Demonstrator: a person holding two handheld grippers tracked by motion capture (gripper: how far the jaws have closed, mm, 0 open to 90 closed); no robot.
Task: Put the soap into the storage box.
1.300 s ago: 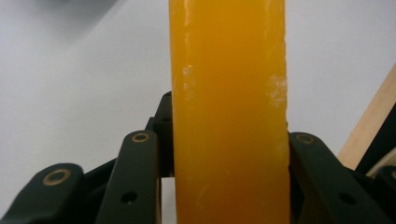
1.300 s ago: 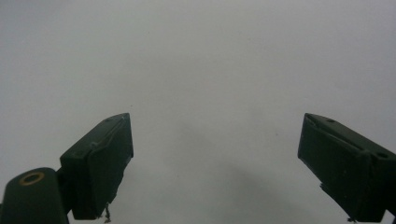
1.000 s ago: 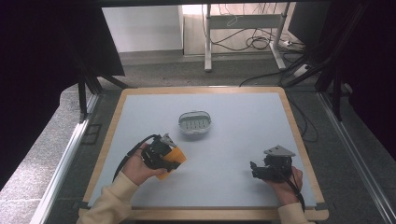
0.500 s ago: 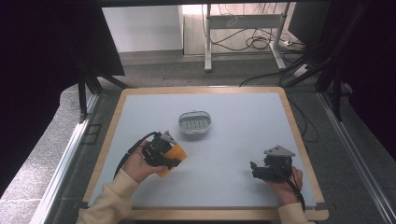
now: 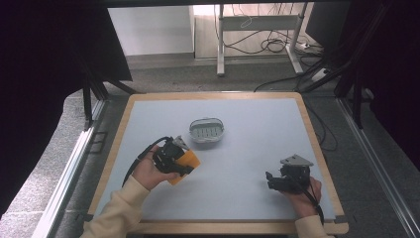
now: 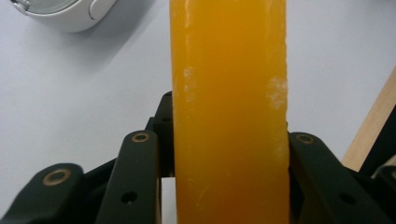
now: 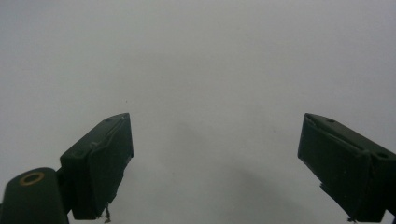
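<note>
My left gripper (image 5: 177, 161) is shut on an orange soap-like block (image 5: 188, 162) and holds it just above the grey mat, left of centre. In the left gripper view the block (image 6: 229, 107) stands upright between the two black jaws, which press on both of its sides. A white oval soap dish (image 5: 206, 130) with a slotted grey insert sits on the mat just beyond the block, and its rim (image 6: 65, 14) appears at the top left of the left gripper view. My right gripper (image 5: 272, 179) rests low at the front right, open, with only bare mat between its fingers (image 7: 100, 163).
The grey mat (image 5: 257, 134) lies in a wooden frame (image 5: 317, 148). A strip of that wooden edge (image 6: 373, 126) appears to the right of the block. Behind the table are table legs and cables on the floor (image 5: 267, 44). Dark curtains hang at both sides.
</note>
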